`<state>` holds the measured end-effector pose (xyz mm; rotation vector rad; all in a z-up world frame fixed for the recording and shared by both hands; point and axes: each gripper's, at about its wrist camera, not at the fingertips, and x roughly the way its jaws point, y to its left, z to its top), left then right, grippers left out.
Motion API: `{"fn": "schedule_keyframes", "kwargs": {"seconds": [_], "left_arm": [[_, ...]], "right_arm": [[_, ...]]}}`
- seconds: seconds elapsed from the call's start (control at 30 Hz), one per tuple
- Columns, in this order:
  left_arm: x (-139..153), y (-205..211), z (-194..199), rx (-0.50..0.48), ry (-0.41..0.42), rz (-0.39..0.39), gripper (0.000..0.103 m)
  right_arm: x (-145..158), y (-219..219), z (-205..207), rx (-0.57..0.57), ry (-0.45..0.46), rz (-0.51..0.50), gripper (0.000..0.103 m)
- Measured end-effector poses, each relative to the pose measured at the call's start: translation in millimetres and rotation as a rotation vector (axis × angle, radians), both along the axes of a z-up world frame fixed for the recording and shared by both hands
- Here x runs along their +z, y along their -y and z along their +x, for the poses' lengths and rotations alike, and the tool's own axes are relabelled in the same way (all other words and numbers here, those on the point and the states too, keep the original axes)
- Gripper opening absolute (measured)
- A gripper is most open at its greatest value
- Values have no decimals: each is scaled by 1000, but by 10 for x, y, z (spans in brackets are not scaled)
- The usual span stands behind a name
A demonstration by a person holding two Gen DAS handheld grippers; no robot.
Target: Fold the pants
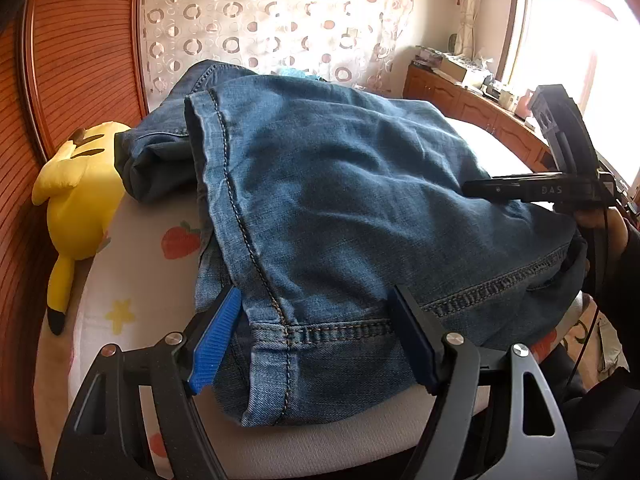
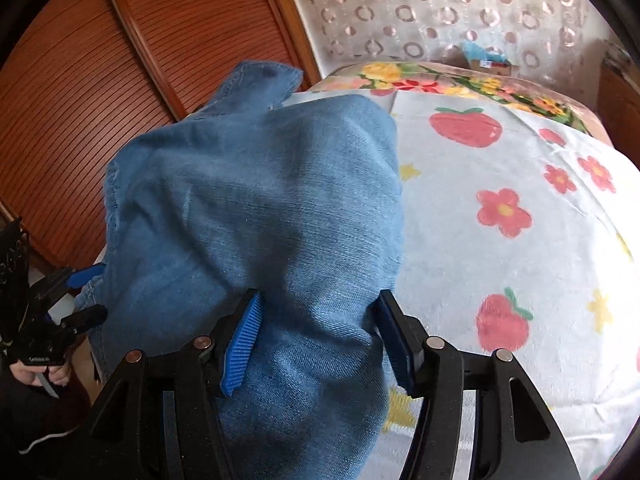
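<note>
Right now the blue jeans (image 1: 328, 200) lie folded over in a thick bundle on the bed, spread across a pale blanket (image 2: 520, 168) printed with strawberries, flowers and yellow stars. A hemmed leg end (image 1: 208, 128) sits on top toward the far side, and darker layers of denim show beneath it at the left.

From the left wrist view, the left tongs (image 1: 312, 340) stand with their fingers apart on either side of the near stitched edge of the jeans, the ribbed blue pad (image 1: 214, 344) just beside the cloth; whether the pads press the denim I cannot tell. From the right wrist view, the right tongs (image 2: 320, 344) straddle a humped fold of denim in the same spread way, cloth bulging up between the two fingers and running down under the camera. Each tool shows in the other's view: the right one (image 1: 560, 188) reaches in over the jeans' right side, and the left one (image 2: 60, 312) sits at the jeans' left edge, held in a hand (image 2: 40, 372).

A yellow plush toy (image 1: 80, 200) lies on the bed just left of the jeans, against a slatted wooden panel (image 1: 72, 60). Behind hangs a curtain (image 1: 260, 12) patterned with rings, and a wooden cabinet (image 1: 460, 100) stands under the bright window (image 1: 560, 60).
</note>
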<state>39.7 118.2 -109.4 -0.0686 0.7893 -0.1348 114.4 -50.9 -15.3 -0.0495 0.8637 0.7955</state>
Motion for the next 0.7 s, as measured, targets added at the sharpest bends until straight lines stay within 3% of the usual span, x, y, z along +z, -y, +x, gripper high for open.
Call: {"fn": "schedule_keyframes", "kwargs": {"seconds": [0.1,0.27,0.33,0.47,0.7], "left_arm": [[-5,-6,-2,2,2,-3,76],[0,-3,0,1,0,2,76],[13,0,2,1,-1,7,76],[129,13,-17,17,16,26,76],[619,75,-87,10,127,46,76]], "right_arm": [[-17,5,82,9,11,-4,56],[-25,15,125,31,23,18,21],[22,33,137,28,34,25,14],[303,16,19,6,143,25,11],[1080,101,-167,15,328,59,9]]}}
